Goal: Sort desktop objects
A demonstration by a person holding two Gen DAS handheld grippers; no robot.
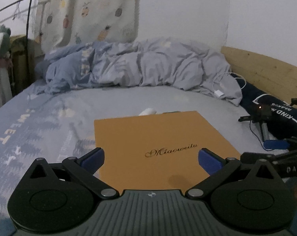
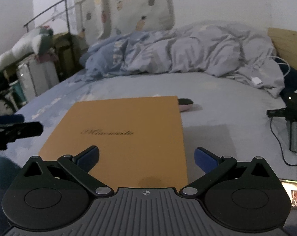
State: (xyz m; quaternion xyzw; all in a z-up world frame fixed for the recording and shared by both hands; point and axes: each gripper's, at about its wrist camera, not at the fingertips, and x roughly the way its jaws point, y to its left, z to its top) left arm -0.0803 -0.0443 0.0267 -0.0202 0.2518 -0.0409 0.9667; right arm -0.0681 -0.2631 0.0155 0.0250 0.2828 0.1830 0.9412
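Two grippers: both hover low over the bed, holding nothing.
Left wrist view, left gripper point(image 1: 151, 157): jaws wide apart over the near half of the orange folder point(image 1: 160, 149), which lies flat on the bedsheet point(image 1: 40, 129).
Left wrist view, small items: a white object point(image 1: 147, 111) peeks out past the folder's far edge; what it is cannot be told.
Right wrist view, right gripper point(image 2: 146, 157): jaws spread, straddling the folder's right edge point(image 2: 184, 157).
Right wrist view, dark-and-pink item point(image 2: 184, 104): just beside the folder's far right corner.
Step in hand (judgement): picking up the folder first; approach an edge flat and low, since the soft sheet gives under pressure.
Surface: blue patterned sheet, rumpled duvet point(image 2: 187, 51) behind.
Room: fruit-print curtain point(image 1: 85, 9), wooden headboard point(image 1: 266, 72), dim light.
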